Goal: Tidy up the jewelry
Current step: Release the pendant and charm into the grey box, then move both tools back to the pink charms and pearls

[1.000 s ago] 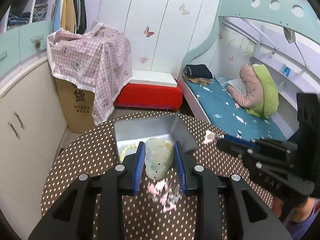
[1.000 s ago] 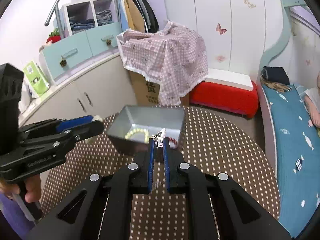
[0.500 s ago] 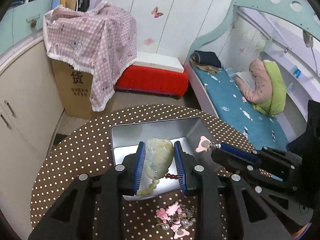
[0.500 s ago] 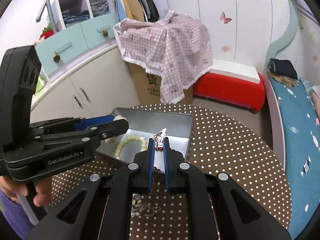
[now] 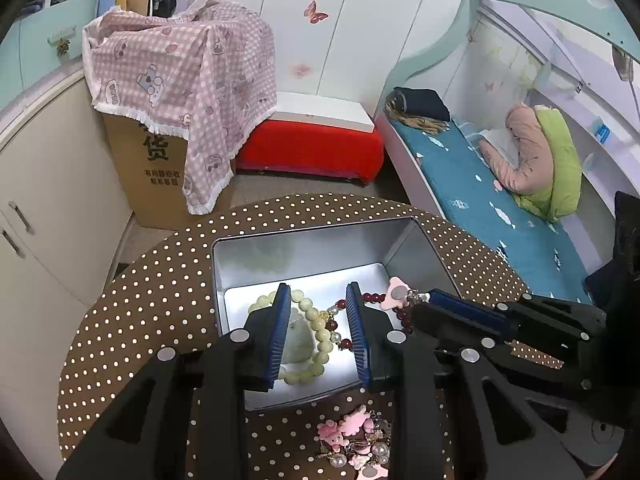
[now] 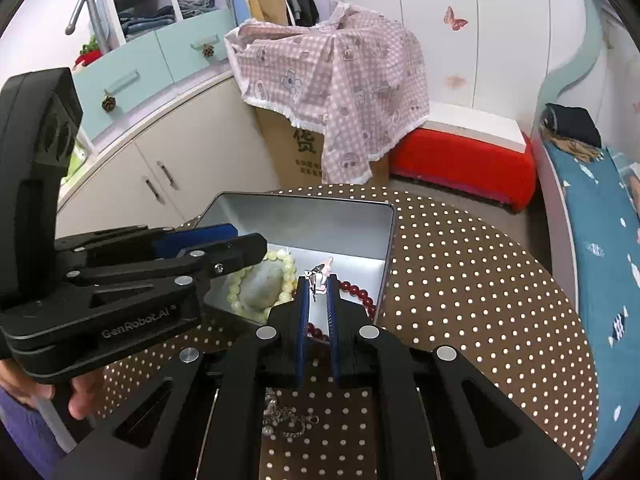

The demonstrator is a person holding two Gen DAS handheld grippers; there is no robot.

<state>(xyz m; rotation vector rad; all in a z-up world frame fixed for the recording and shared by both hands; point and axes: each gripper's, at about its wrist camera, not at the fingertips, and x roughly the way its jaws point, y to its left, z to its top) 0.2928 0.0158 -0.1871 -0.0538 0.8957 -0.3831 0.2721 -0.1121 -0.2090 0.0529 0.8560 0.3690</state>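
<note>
An open silver tin [image 5: 304, 256] sits on the dotted table. In it lie a pale green bead bracelet [image 5: 316, 328], a dark red bead bracelet [image 6: 356, 292] and a jade pendant [image 5: 298, 338], which rests on the pale beads [image 6: 236, 292]. My left gripper [image 5: 316, 292] hovers over the pendant [image 6: 262, 284]; its jaws are slightly apart and the pads press on nothing. From the right, my right gripper [image 6: 316, 280] reaches over the tin [image 6: 304, 220], shut on a small pink charm [image 6: 320, 274]. The charm [image 5: 396, 292] is also in the left wrist view.
A pile of pink charms and pearls [image 5: 352, 436] and a silver chain [image 6: 288, 420] lie on the table in front of the tin. A hand [image 6: 76, 400] holds the left gripper. Beyond the table are a cloth-covered carton [image 5: 160, 152], a red bench [image 5: 308, 148], a bed and cabinets.
Both grippers moved forward and down over the tin. The jade pendant, held between the left pads earlier, now lies in the tin on the pale bracelet. The right gripper still holds the pink charm.
</note>
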